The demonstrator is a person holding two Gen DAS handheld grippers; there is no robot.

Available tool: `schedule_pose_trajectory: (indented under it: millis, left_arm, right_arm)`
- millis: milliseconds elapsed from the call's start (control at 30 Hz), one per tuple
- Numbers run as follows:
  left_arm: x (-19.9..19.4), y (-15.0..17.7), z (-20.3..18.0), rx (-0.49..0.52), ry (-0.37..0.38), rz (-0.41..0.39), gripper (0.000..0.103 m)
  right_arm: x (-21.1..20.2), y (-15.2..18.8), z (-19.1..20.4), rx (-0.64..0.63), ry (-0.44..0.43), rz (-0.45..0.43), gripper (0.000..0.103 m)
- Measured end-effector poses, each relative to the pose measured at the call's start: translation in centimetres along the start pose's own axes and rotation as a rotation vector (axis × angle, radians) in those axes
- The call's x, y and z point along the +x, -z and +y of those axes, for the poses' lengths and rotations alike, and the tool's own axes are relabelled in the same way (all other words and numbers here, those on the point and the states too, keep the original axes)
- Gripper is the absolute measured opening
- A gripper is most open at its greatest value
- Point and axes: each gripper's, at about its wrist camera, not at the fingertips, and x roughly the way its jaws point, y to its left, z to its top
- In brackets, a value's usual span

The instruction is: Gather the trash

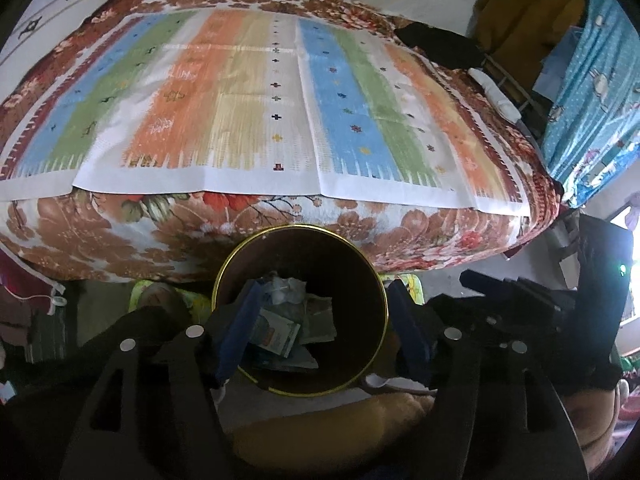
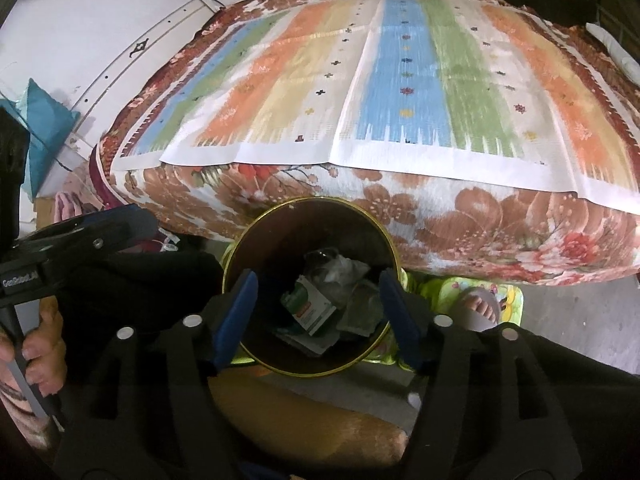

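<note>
**Inspector:** Both tools hang over the bin (image 1: 300,312), which stands on the floor against the foot of the bed (image 1: 256,208); the left gripper (image 1: 320,320) has its blue fingers (image 1: 240,320) spread wide with nothing between them; the right gripper (image 2: 318,312) likewise stands wide apart and carries nothing.

**Clerk:** And the trash itself?

**Inspector:** Inside the bin; a small printed carton (image 2: 314,312), crumpled clear plastic (image 2: 336,270) and flattened paper wrappers (image 2: 360,312) lie heaped at the bottom; the striped mat (image 2: 400,92) on the bed shows no loose litter that I can make out, so I judge the collecting close to done.

**Clerk:** Hazards from here?

**Inspector:** Three, in my judgement. First, the bin looks light and tall with a thin gold rim (image 2: 312,372); a finger dropped carelessly could catch that rim and tip the bin, spilling the heap. Second, the two tools crowd the same opening; the left gripper shows at the edge of the right view (image 2: 80,232); a simultaneous reach risks them knocking together. Third, a bare foot in a sandal (image 2: 478,306) rests on the green mat (image 2: 460,292) just beside the bin; a shuffle could shove it.

**Clerk:** Anything unverified?

**Inspector:** Whether litter remains under the bed or beyond the frame; the pictures do not show it.
</note>
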Motion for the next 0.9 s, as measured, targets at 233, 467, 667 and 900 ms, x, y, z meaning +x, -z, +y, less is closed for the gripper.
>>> schedule_pose_trajectory:
  millis: [233,467,667,900]
  left_arm:
    - [-1.6,2.0,-0.5,0.054,0.044,-0.010,0.082]
    - [-1.9,3.4,0.6,0.022,0.025,-0.049,0.097]
    - [-1.6,3.9,0.8,0.027,0.031,-0.050,0.097]
    - [-0.6,4.4,0.8,0.033,0.006,-0.009,0.097]
  right_arm:
    - [-1.8,2.0,0.7,-0.036,-0.022,-0.027,0.079]
    - [-2.8,3.4,0.7,-0.044,-0.015,-0.039,0.094]
    - [-2.3,4.2,1.2,-0.075,-0.020,-0.022,0.094]
    - [-2.1,4.3,1.1,-0.070,-0.030,-0.025,0.094]
